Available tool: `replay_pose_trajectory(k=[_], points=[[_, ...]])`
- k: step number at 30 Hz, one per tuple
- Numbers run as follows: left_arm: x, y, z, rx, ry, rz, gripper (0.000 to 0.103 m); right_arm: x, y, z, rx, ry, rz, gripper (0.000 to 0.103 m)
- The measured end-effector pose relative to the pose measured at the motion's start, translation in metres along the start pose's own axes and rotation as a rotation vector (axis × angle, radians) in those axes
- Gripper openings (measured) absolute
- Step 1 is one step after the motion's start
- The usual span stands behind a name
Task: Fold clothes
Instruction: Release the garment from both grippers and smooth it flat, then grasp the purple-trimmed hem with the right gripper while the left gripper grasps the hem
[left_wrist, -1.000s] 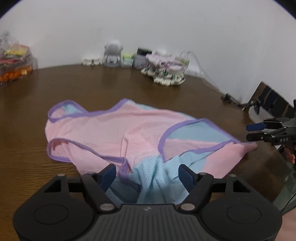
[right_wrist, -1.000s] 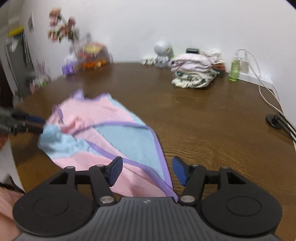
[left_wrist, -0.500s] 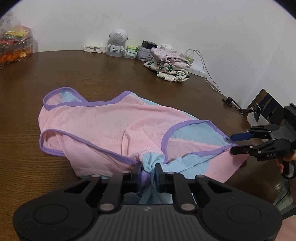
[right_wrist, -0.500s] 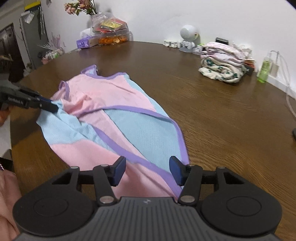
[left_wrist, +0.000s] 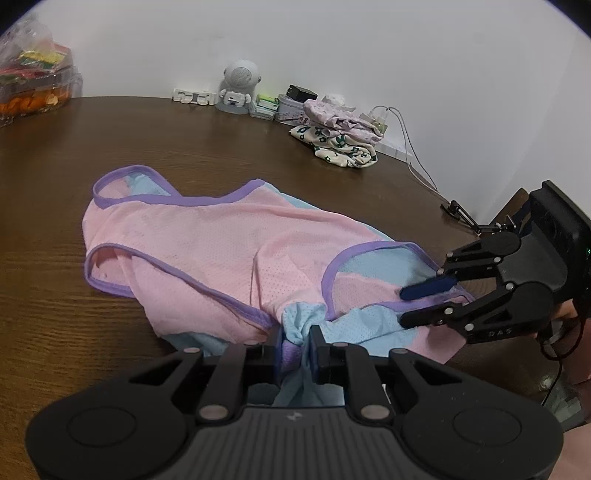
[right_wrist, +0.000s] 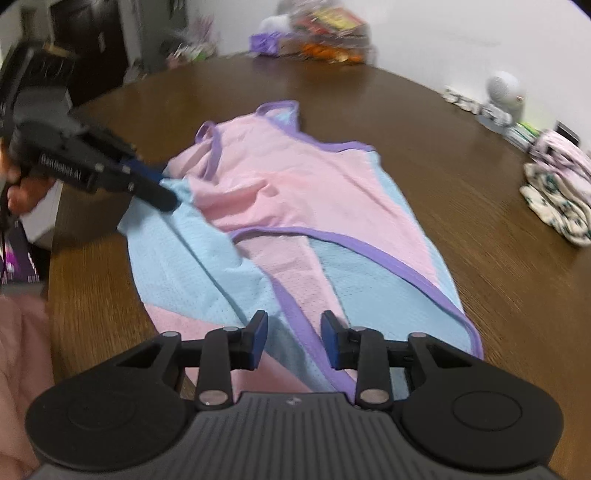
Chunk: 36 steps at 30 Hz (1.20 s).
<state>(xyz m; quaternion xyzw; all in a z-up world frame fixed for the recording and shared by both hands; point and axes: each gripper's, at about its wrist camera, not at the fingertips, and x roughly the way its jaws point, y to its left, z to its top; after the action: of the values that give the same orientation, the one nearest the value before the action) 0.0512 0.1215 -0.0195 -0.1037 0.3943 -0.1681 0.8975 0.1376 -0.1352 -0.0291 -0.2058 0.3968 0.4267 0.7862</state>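
Note:
A pink and light-blue mesh tank top with purple trim lies spread on the brown wooden table. My left gripper is shut on a bunched blue and purple bit of its near edge; it also shows in the right wrist view at the garment's left side. My right gripper is partly open, its fingers astride a purple-trimmed edge of the tank top. In the left wrist view the right gripper has its jaws apart around the garment's right corner.
A stack of folded clothes sits at the far right of the table, beside a small grey robot figure and small boxes. A white cable trails along the right edge. A snack container stands far left.
My left gripper closed on the garment's near edge and has kept its hold. My right gripper moved in over the garment's right corner and its jaws have narrowed.

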Motion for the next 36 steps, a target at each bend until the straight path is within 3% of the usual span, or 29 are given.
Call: replay_pose_trajectory(k=[3, 11, 15, 17, 19, 21, 27, 31, 36], points=[[-0.002, 0.001, -0.001, 0.0, -0.007, -0.015, 0.013, -0.004, 0.003, -0.002, -0.001, 0.007, 0.008, 0.004], [-0.019, 0.002, -0.005, -0.021, -0.035, -0.086, 0.014, -0.056, 0.014, -0.024, 0.053, -0.094, -0.033, 0.003], [-0.033, 0.003, -0.005, -0.022, -0.07, -0.103, 0.014, -0.091, 0.016, -0.04, 0.099, -0.165, -0.119, 0.003], [-0.037, 0.001, -0.003, -0.005, -0.078, -0.099, 0.02, -0.107, 0.011, -0.05, 0.14, -0.195, -0.166, 0.003], [-0.038, 0.004, -0.002, 0.003, -0.083, -0.045, 0.031, -0.122, 0.005, -0.063, 0.192, -0.218, -0.21, 0.003], [-0.039, 0.01, 0.0, 0.0, -0.087, 0.023, 0.032, -0.134, -0.001, -0.076, 0.245, -0.233, -0.256, 0.003], [-0.025, 0.038, 0.009, -0.026, -0.088, 0.333, 0.04, -0.148, -0.023, -0.108, 0.405, -0.253, -0.37, 0.003], [-0.011, 0.04, 0.011, -0.017, -0.05, 0.352, 0.041, -0.146, -0.029, -0.116, 0.444, -0.266, -0.38, 0.003], [0.003, 0.029, 0.01, 0.017, -0.06, 0.403, 0.038, -0.14, -0.028, -0.115, 0.448, -0.272, -0.389, 0.003]])
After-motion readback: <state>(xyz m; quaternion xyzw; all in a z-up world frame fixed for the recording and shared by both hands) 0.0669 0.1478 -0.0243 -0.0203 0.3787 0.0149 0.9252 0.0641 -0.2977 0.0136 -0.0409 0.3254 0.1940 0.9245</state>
